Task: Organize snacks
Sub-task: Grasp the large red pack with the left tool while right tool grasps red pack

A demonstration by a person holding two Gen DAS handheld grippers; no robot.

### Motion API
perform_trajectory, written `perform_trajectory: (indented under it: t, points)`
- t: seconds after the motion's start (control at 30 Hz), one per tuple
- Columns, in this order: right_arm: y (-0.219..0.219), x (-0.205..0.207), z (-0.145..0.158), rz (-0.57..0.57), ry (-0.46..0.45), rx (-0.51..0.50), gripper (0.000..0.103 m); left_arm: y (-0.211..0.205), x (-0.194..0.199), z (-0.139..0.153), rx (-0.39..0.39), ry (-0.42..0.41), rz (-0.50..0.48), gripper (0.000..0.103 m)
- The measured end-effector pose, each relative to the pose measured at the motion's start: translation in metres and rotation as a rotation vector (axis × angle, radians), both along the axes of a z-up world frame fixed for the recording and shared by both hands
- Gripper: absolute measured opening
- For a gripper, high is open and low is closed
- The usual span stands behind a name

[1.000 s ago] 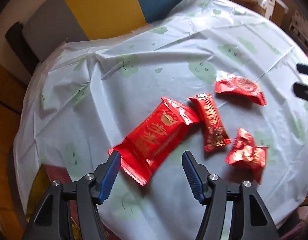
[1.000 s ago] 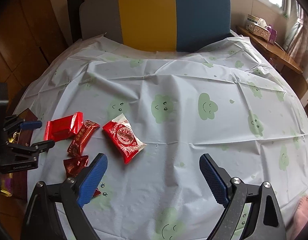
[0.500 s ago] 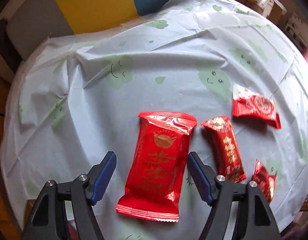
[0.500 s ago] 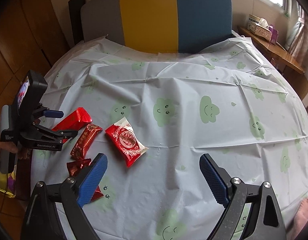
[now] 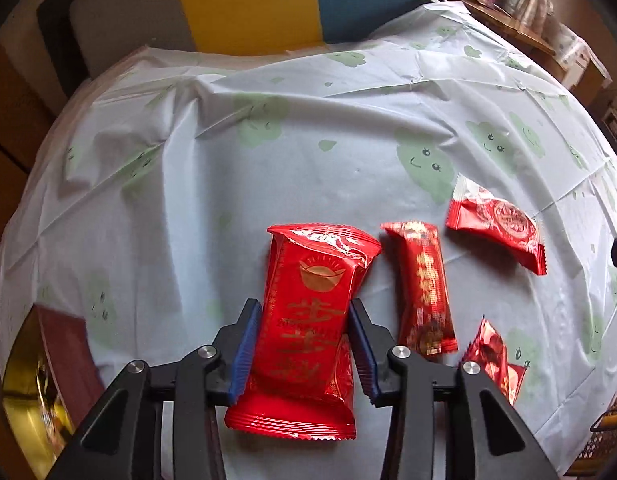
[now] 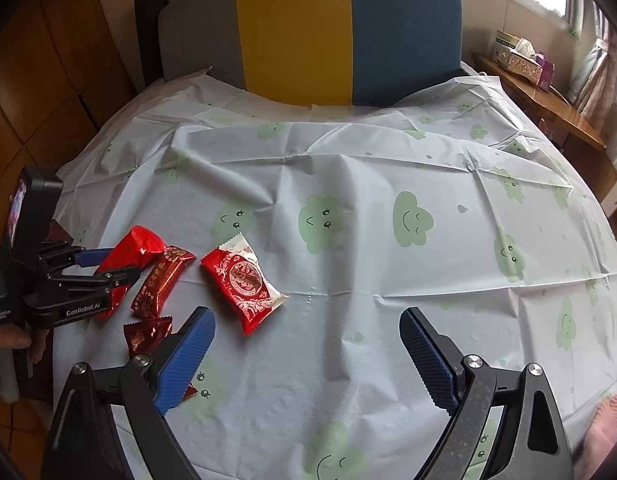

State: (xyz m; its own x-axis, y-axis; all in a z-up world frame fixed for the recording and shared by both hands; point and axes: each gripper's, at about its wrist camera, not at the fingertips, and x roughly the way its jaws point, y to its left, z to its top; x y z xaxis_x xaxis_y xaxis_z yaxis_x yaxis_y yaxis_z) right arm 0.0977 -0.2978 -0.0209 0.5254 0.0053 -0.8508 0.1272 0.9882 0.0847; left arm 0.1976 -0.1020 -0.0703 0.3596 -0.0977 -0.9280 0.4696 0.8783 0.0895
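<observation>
My left gripper (image 5: 304,320) is shut on a large red snack packet (image 5: 312,320) with gold print, its blue pads pressing both sides. The packet also shows in the right wrist view (image 6: 138,246). To its right lie a narrow red and gold packet (image 5: 422,284), a red packet with a round emblem (image 5: 500,226) and a small crinkled red packet (image 5: 494,358). My right gripper (image 6: 306,328) is open and empty above the tablecloth, just right of the emblem packet (image 6: 242,280). The small packet (image 6: 146,334) lies beside its left finger.
The round table wears a pale tablecloth (image 6: 388,184) with green cloud faces. A grey, yellow and blue chair back (image 6: 308,36) stands behind the table. A wooden side shelf (image 6: 548,108) with tissue boxes is at the right. The table edge drops off on the left (image 5: 16,320).
My left gripper moved forward over the large red packet and closed on it. The right gripper has stayed still and open.
</observation>
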Motion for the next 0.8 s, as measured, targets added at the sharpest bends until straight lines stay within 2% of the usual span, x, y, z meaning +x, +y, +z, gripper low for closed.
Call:
perform_trajectory:
  t: [0.13,0.43,0.63,0.8]
  points:
    - [0.003,-0.001,-0.002,0.009,0.008,-0.013,0.094,0.018,-0.030,-0.001,-0.054,0.028,0.100,0.044]
    - [0.008,-0.003,-0.008,0.044,0.018,0.033,0.094,0.036,-0.117,0.004,-0.055,-0.060,0.103,0.044]
    - [0.025,-0.003,-0.012,0.116,0.014,0.060,0.094,0.028,-0.142,-0.001,-0.099,-0.078,0.093,0.044]
    - [0.044,-0.005,-0.016,0.191,0.010,0.038,0.090,0.025,-0.147,-0.009,-0.123,-0.138,0.066,0.044]
